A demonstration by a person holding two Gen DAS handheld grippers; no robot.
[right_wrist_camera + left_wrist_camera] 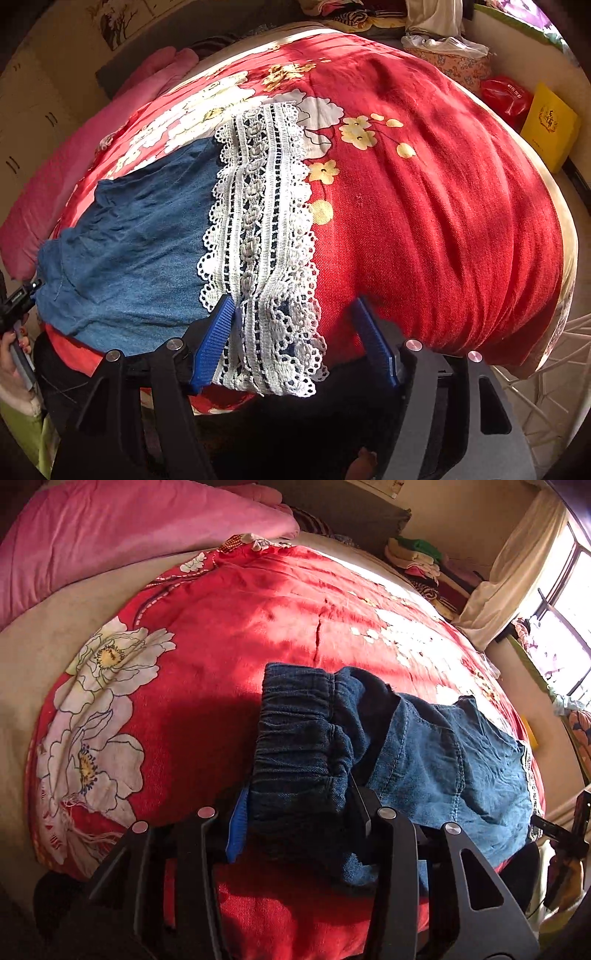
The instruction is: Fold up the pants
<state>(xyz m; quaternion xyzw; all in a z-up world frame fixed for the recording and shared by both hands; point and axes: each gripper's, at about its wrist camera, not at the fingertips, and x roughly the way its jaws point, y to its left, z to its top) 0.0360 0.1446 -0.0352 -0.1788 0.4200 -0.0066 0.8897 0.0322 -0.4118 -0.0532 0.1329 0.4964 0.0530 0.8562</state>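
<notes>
Blue denim pants [424,753] lie on a red floral bedspread [229,635]. In the left wrist view the dark elastic waistband [299,746] sits between the fingers of my left gripper [299,812], which look closed on it. In the right wrist view the pants [122,236] run left, and their white lace hem [262,229] lies between the blue pads [214,339] of my right gripper [295,332]. Its jaws stand wide apart around the lace at the near bed edge.
A pink quilt [110,535] lies at the bed's far left. Stacked clothes [421,561] and a curtain [517,572] stand by the window. A yellow box [550,125] and a red bag [506,96] sit beyond the bed's right side.
</notes>
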